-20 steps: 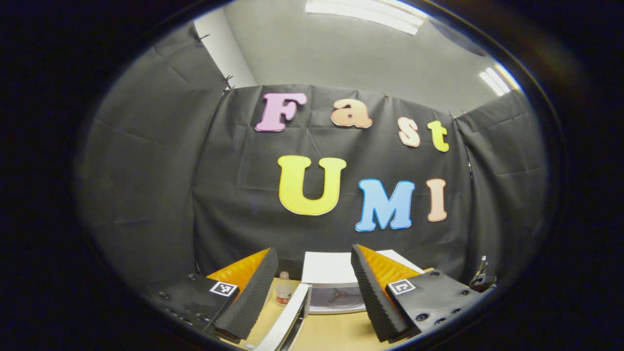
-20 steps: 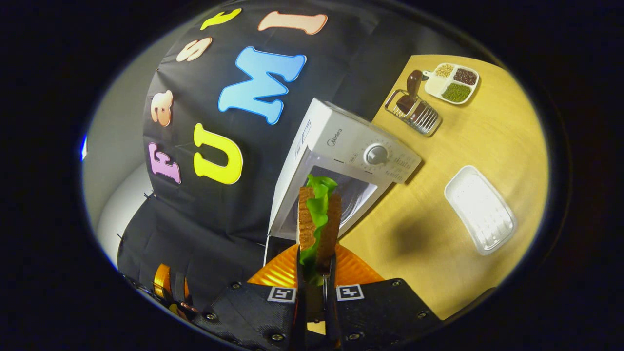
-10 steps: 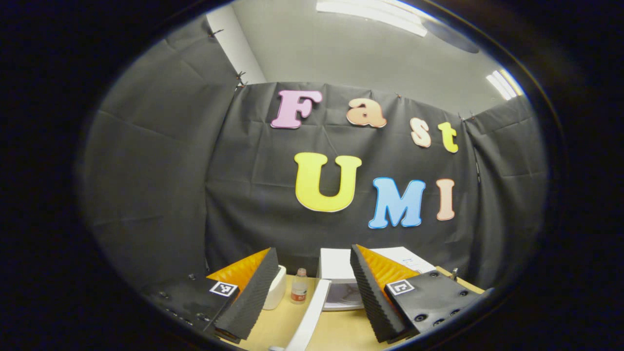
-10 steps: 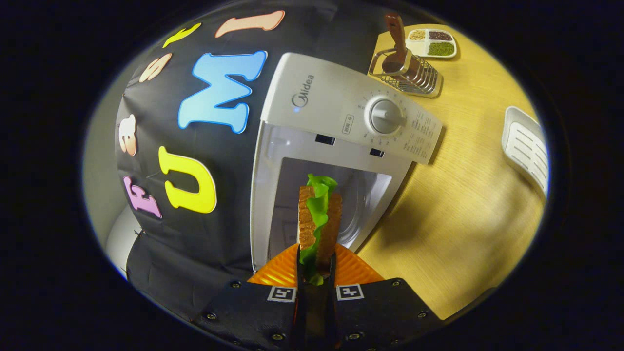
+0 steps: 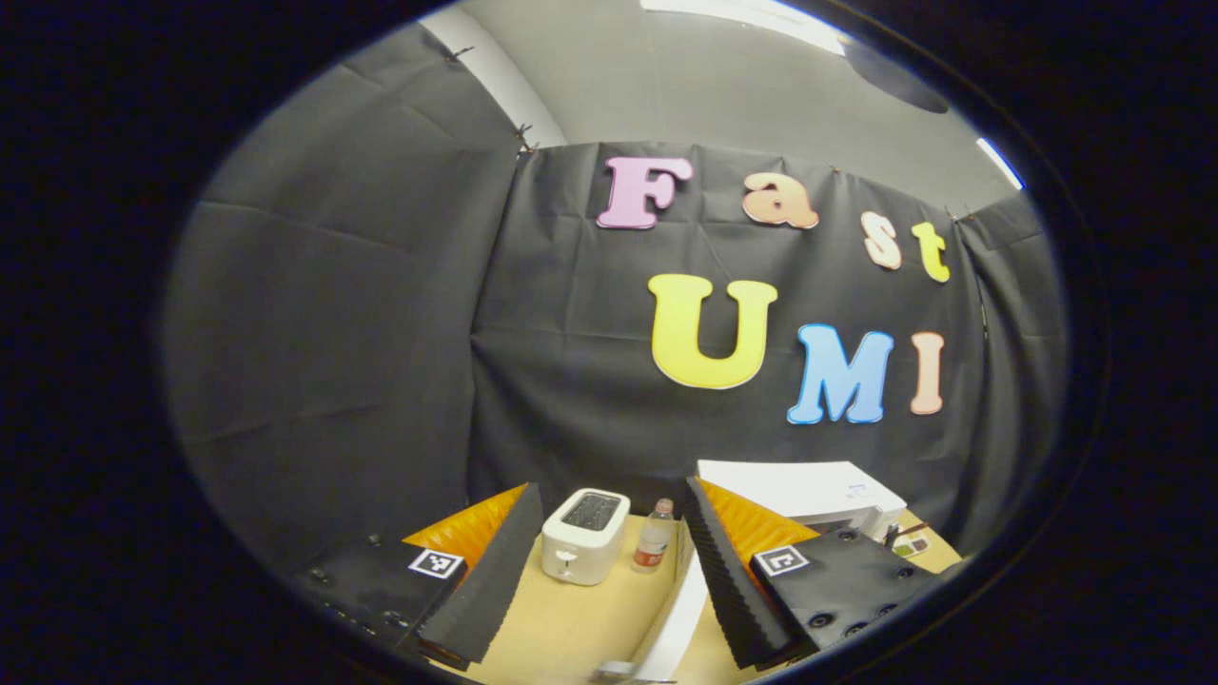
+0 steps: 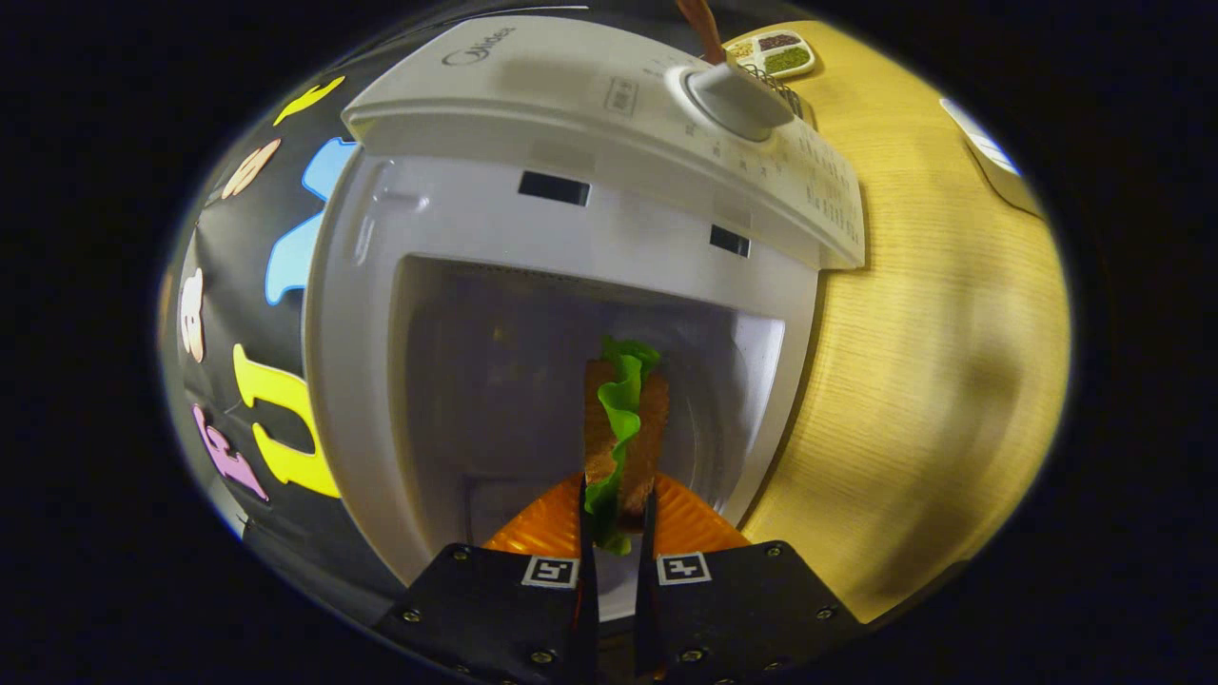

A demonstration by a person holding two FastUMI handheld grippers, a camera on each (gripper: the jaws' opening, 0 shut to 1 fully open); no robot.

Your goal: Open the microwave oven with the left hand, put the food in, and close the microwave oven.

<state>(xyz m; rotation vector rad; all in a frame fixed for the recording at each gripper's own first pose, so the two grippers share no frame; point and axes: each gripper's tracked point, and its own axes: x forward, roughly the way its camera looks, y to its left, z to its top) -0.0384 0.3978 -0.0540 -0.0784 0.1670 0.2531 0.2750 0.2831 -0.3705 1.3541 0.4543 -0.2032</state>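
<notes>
While the wooden surface [image 6: 913, 362] spread out beside it, the microwave oven [image 6: 571, 238] stood with its cavity open toward the right gripper view, its control dial [image 6: 733, 90] on the front panel. Its white door [image 5: 680, 609] showed edge-on in the left gripper view, swung out between that gripper's fingers, with the oven's top [image 5: 799, 485] beyond. A white toaster [image 5: 583, 535] sat on the surface toward the back wall, a small bottle [image 5: 653, 545] just beside it. The right hand-held gripper [image 6: 614, 533] was closed tight on the sandwich [image 6: 623, 428], both fingers pressing its bread slices, the lettuce sticking out between them; the sandwich was at the mouth of the cavity. The left hand-held gripper [image 5: 609, 571] was wide open and held nothing. A divided dish of grains [image 6: 773, 52] lay near the far edge.
</notes>
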